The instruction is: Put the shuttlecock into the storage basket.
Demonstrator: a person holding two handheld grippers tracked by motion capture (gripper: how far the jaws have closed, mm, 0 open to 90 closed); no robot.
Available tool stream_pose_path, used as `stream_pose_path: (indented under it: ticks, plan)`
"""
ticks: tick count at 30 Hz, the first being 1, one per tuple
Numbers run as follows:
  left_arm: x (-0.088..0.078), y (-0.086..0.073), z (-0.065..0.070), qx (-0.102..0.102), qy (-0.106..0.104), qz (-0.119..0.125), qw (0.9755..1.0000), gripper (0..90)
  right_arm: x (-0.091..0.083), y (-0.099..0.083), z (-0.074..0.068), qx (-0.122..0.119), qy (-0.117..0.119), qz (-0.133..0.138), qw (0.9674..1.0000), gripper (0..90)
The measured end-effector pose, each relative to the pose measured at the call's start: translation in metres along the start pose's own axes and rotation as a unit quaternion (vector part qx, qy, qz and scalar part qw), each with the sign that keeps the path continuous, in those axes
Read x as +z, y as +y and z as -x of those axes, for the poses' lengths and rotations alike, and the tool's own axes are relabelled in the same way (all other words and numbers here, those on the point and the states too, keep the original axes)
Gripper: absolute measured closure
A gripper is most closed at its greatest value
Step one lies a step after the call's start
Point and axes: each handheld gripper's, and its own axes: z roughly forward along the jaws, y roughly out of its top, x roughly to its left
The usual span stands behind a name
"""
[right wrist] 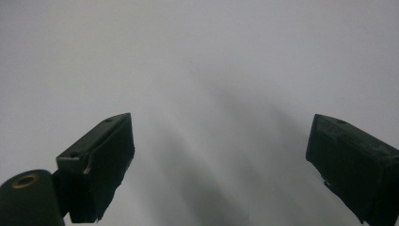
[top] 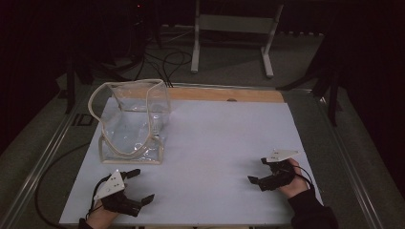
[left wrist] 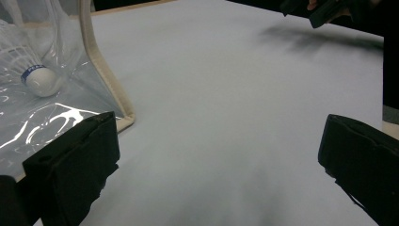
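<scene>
Left gripper (top: pixel 142 186): nearest the camera at the table's front edge, jaws spread wide and holding nothing; in its own view its fingers (left wrist: pixel 70 165) frame bare tabletop.
Right gripper (top: pixel 256 170): jaws likewise wide apart and empty, low over the white table (top: pixel 215 143), with only blank surface ahead of its fingers (right wrist: pixel 96 160).
Clear bag (top: pixel 133 121): a transparent pouch with cream piping, standing open just beyond the left gripper's fingers, its near corner close beside the left finger in the left gripper view; well apart from the right gripper.
Shuttlecock (left wrist: pixel 40 75): a white feathered shuttlecock with a blue band on its cork, lying inside the bag, beyond and to the left of the left fingers.
Progress: by the look of it, the shuttlecock is already in the bag and neither gripper touches either one; whether closing or moving the bag remains cannot be told.
Background: dark floor, cables and a white stand (top: pixel 234 28) beyond the table's far edge.
</scene>
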Motion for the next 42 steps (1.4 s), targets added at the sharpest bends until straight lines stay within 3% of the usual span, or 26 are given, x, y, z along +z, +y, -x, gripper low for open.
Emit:
stream_pose_path:
  ticks: [15,20,42]
  plan:
    - [0.000,0.000,0.000,-0.001,-0.001,-0.001,1.0000,0.5,-0.005,-0.022,0.003,0.014,-0.005,0.036,0.9993,8.3]
    - [0.000,0.000,0.000,0.001,-0.002,-0.001,1.0000,0.5,-0.001,-0.021,0.003,0.002,-0.009,0.034,0.9994,8.3]
    - [0.000,0.000,0.001,0.002,-0.002,0.000,1.0000,0.5,0.006,-0.024,0.003,-0.005,-0.013,0.037,0.9992,8.4]
